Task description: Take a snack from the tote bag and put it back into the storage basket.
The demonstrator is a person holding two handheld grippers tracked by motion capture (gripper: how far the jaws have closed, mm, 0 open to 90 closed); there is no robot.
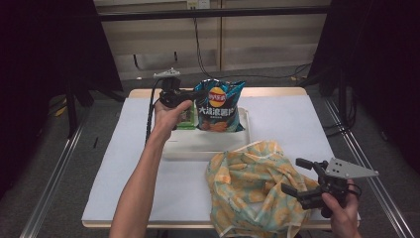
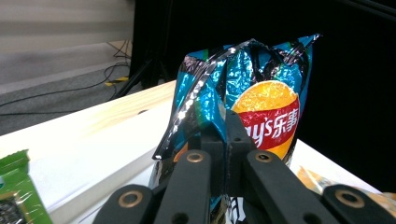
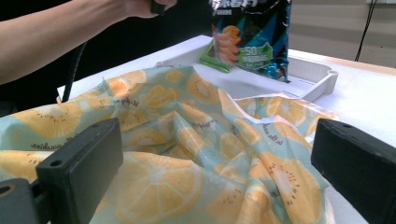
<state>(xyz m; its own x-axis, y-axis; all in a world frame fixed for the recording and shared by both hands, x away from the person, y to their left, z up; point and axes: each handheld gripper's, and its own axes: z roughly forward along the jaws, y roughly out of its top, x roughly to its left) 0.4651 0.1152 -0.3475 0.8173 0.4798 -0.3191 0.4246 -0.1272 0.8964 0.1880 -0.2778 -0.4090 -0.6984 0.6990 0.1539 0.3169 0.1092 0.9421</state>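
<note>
- High view: left claw (image 1: 194,95) clamped on the upper left edge of the chip bag (image 1: 218,106), which hangs upright over the white tray (image 1: 208,144) at the far middle of the bench (image 1: 292,119).
- Left forearm stretched forward, wrist bent inward.
- Right claw (image 1: 297,176) wide open, nothing in it, beside the fruit-print cloth bag (image 1: 247,188) near the front edge.
- Step, as judged: carrying the chips to the cloth bag. Next: right claw must open the bag's mouth.
</note>
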